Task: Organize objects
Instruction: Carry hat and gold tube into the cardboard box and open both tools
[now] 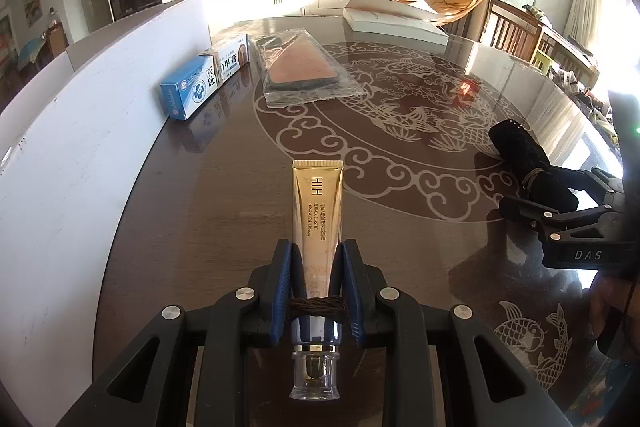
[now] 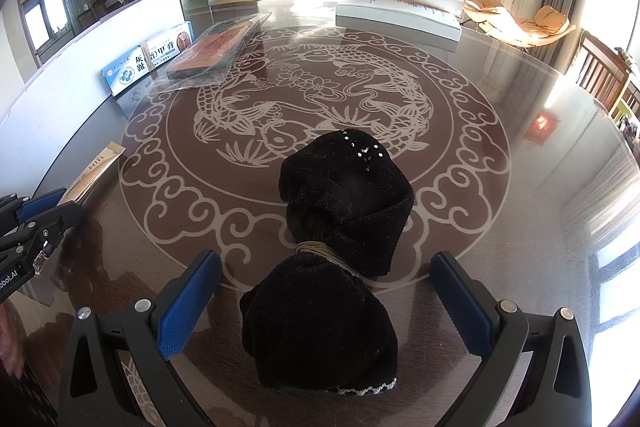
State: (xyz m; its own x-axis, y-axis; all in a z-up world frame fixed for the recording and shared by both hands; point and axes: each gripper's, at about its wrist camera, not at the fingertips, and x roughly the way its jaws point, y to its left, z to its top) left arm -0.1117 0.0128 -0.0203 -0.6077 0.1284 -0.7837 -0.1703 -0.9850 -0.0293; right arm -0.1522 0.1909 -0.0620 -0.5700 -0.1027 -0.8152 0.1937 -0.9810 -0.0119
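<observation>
My left gripper (image 1: 316,287) is clamped on the gold cream tube (image 1: 318,211), pads tight on its lower body, clear cap toward the camera, crimped end pointing 12 o'clock over the table (image 1: 168,227). My right gripper (image 2: 326,291) has its jaws wide apart, straddling the black cloth bundle (image 2: 340,247) without touching it; the bundle lies on the table, tied at the middle with cord. In the left wrist view, the blue medicine box (image 1: 206,79) sits at 11 o'clock against the white board (image 1: 80,131), with the bagged orange item (image 1: 304,67) just beside it.

Gold tube (image 1: 316,211), black bundle (image 2: 340,227), fish-patterned table (image 2: 460,155)
</observation>
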